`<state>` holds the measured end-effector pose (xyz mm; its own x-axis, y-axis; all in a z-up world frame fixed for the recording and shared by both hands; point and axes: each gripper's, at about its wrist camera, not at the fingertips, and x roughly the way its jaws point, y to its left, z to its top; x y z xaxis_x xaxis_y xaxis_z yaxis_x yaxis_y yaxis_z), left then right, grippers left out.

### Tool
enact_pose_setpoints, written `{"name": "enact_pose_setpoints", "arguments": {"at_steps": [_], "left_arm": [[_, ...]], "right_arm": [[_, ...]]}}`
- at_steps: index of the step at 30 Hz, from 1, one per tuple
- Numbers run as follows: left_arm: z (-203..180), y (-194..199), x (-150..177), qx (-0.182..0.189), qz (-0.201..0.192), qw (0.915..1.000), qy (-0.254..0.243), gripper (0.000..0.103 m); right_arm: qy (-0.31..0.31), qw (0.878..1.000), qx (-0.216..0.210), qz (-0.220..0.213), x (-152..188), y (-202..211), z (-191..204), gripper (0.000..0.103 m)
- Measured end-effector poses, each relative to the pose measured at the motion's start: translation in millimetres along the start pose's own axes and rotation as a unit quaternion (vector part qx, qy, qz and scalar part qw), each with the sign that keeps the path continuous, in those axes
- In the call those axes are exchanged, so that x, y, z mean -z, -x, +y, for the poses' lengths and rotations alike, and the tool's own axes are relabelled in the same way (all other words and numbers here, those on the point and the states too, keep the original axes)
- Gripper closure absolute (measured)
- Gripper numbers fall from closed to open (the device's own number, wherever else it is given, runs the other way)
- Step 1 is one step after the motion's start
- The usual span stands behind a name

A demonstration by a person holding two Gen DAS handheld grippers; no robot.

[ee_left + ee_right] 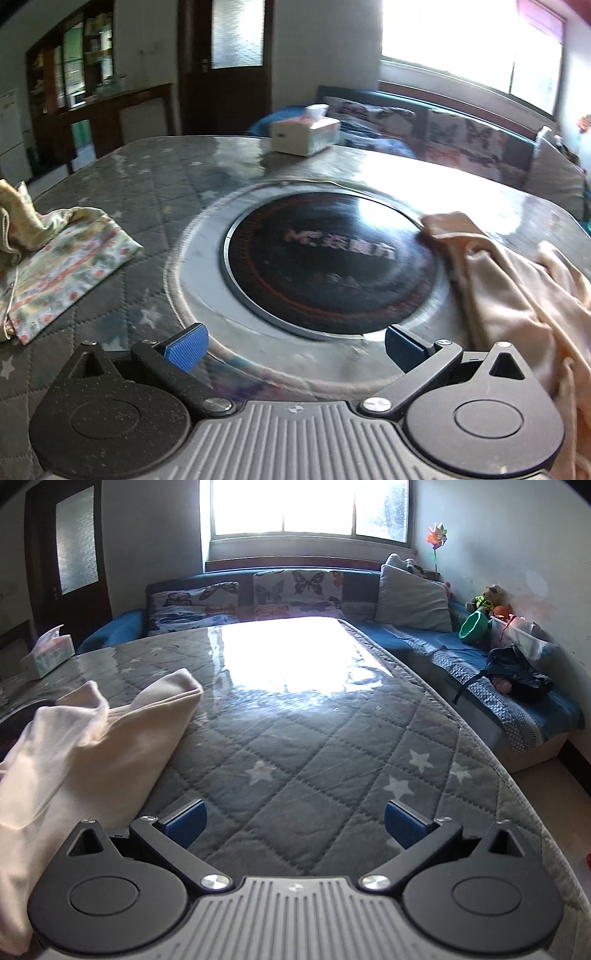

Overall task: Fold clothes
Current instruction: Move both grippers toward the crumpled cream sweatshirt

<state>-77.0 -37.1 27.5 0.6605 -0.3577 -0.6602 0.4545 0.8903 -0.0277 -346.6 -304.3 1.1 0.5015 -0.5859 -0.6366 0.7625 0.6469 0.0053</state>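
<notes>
A peach-cream garment (pixel 517 291) lies rumpled on the table at the right of the left wrist view, one end reaching the round black cooktop (pixel 328 254). It also shows in the right wrist view (pixel 85 746) at the left. A folded floral garment (pixel 62 266) lies at the left. My left gripper (pixel 293 345) is open and empty above the cooktop's near rim. My right gripper (pixel 295 825) is open and empty over the quilted table cover, just right of the cream garment.
A tissue box (pixel 304 134) stands at the table's far edge, also in the right wrist view (pixel 46 653). The grey quilted star-print table cover (pixel 332 746) lies under clear film. A blue sofa (pixel 461 646) with cushions, a bag and toys wraps the far and right sides.
</notes>
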Motion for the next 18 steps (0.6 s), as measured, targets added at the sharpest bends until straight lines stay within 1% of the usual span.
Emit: {"name": "enact_pose_setpoints", "arguments": {"at_steps": [6, 9, 12, 18], "left_arm": [[-15.3, 12.6, 9.2, 0.025, 0.018, 0.9991, -0.03, 0.0], [-23.1, 22.3, 12.6, 0.038, 0.014, 0.9982, -0.045, 0.0], [-27.2, 28.5, 14.1, 0.056, 0.02, 0.997, -0.049, 0.0], [-33.8, 40.6, 19.7, 0.069, 0.02, 0.9953, -0.064, 0.0]], "right_arm": [[-0.011, 1.0, -0.007, -0.008, 4.2, 23.2, 11.1, 0.0], [-0.009, 1.0, -0.006, -0.014, 5.3, 34.8, 15.6, 0.0], [-0.007, 1.0, -0.014, -0.021, 6.5, 46.3, 20.2, 0.0], [-0.004, 0.999, -0.03, -0.035, 12.3, 66.5, 29.4, 0.0]]}}
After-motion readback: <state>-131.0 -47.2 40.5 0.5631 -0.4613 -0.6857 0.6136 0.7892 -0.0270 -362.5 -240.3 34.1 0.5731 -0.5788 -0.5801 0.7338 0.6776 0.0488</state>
